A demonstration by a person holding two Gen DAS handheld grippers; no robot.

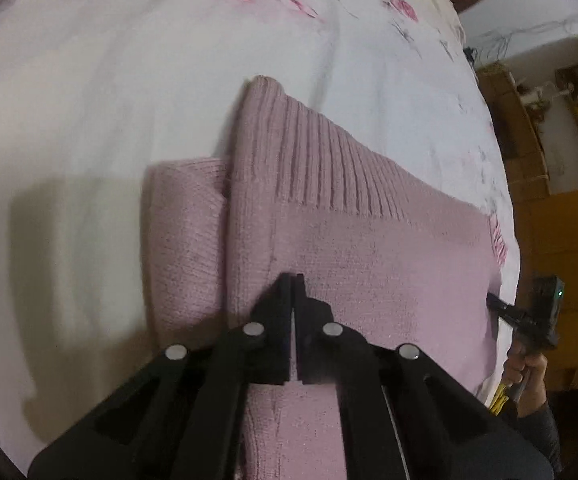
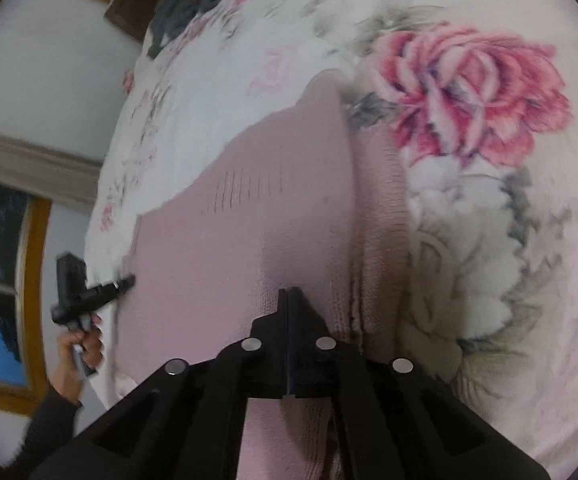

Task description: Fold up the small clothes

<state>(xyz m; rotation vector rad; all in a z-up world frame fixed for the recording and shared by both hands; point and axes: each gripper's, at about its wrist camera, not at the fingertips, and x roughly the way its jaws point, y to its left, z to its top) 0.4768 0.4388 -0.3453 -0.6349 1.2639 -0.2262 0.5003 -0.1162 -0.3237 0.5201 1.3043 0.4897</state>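
We see the pink knit sweater lying partly folded on the floral bedspread. Left gripper jaws pressed together over the sweater; right gripper the same. Whether either pinches fabric is hidden by the fingers. Sweater's near edge is cut off below both grippers.

Flowered white bedspread under a folded pink knit sweater, dark clothes far off.
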